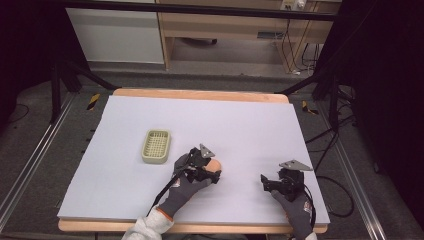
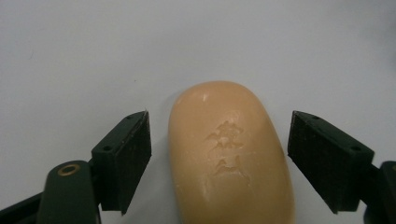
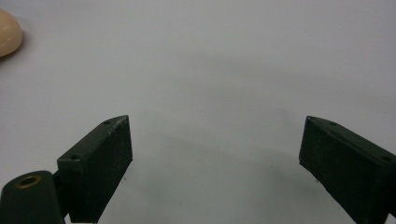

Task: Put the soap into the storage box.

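An oval peach-coloured soap bar (image 2: pixel 231 154) with an embossed mark lies flat on the pale sheet. My left gripper (image 2: pixel 219 158) stands open around it, one jaw on each long side, neither touching. From above, the soap (image 1: pixel 215 166) peeks out beside the left gripper (image 1: pixel 209 172) near the table's middle front. My right gripper (image 1: pixel 268 183) rests open at the front right with nothing between its jaws (image 3: pixel 215 163); an end of the soap (image 3: pixel 8 32) shows at the top left of the right gripper view.
A pale green slotted soap dish (image 1: pixel 156 146) sits left of the left gripper. The white sheet (image 1: pixel 210 120) covers a wooden table. Dark frame legs and cables lie on the floor beyond, with a wooden desk farther back.
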Action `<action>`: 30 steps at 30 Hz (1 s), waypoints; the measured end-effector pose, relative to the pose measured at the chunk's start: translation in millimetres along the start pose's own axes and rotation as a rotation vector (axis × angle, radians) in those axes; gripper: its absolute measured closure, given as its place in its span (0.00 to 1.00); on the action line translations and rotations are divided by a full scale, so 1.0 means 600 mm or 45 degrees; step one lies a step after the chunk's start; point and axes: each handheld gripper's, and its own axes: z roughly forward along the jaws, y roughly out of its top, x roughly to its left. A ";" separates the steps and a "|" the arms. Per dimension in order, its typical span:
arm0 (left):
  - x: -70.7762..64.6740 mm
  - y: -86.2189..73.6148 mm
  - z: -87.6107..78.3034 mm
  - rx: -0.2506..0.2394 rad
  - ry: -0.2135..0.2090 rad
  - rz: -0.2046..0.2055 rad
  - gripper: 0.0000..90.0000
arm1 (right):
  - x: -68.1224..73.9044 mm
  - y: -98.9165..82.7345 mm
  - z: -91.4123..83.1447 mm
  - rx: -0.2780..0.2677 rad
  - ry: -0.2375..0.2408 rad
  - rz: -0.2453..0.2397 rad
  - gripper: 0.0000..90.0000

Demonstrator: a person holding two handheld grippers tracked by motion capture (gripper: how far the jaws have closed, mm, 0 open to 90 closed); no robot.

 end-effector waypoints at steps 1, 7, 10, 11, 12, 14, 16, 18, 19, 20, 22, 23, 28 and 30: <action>0.000 -0.001 0.001 -0.001 0.001 0.000 0.24 | 0.000 0.000 0.000 0.001 -0.001 -0.002 0.11; -0.006 -0.004 0.012 0.031 -0.004 0.002 0.27 | 0.000 0.000 0.001 0.000 -0.001 -0.005 0.11; -0.004 -0.005 0.016 0.042 -0.005 -0.017 0.29 | 0.000 0.000 0.001 0.002 -0.001 -0.007 0.11; -0.004 -0.005 0.016 0.042 -0.005 -0.017 0.29 | 0.000 0.000 0.001 0.002 -0.001 -0.007 0.11; -0.003 -0.005 0.017 0.042 -0.015 -0.026 0.29 | 0.000 0.000 0.001 0.002 0.000 -0.005 0.11; -0.004 -0.005 0.017 0.043 -0.015 -0.023 0.32 | 0.000 0.000 0.001 0.003 0.000 -0.006 0.11; -0.004 -0.006 0.017 0.050 -0.019 -0.028 0.32 | 0.001 0.000 0.001 0.005 0.003 -0.001 0.11; -0.003 -0.006 0.018 0.051 -0.022 -0.033 0.32 | 0.001 0.000 0.001 0.006 0.001 -0.001 0.11; -0.003 -0.006 0.019 0.055 -0.024 -0.036 0.32 | 0.001 0.000 0.001 0.009 0.003 -0.003 0.11; -0.003 -0.006 0.019 0.055 -0.024 -0.036 0.32 | 0.001 0.000 0.001 0.009 0.003 -0.003 0.11; -0.004 -0.006 0.019 0.058 -0.023 -0.036 0.32 | 0.001 0.000 0.001 0.011 0.001 -0.003 0.11; -0.004 -0.005 0.019 0.059 -0.019 -0.026 0.32 | 0.001 0.000 0.001 0.011 0.001 -0.003 0.11; -0.008 -0.004 0.020 0.080 0.000 0.003 0.32 | 0.000 0.000 0.002 0.011 -0.005 -0.013 0.11; -0.010 -0.004 0.021 0.079 0.010 0.012 0.32 | 0.000 0.000 0.002 0.008 -0.006 -0.019 0.11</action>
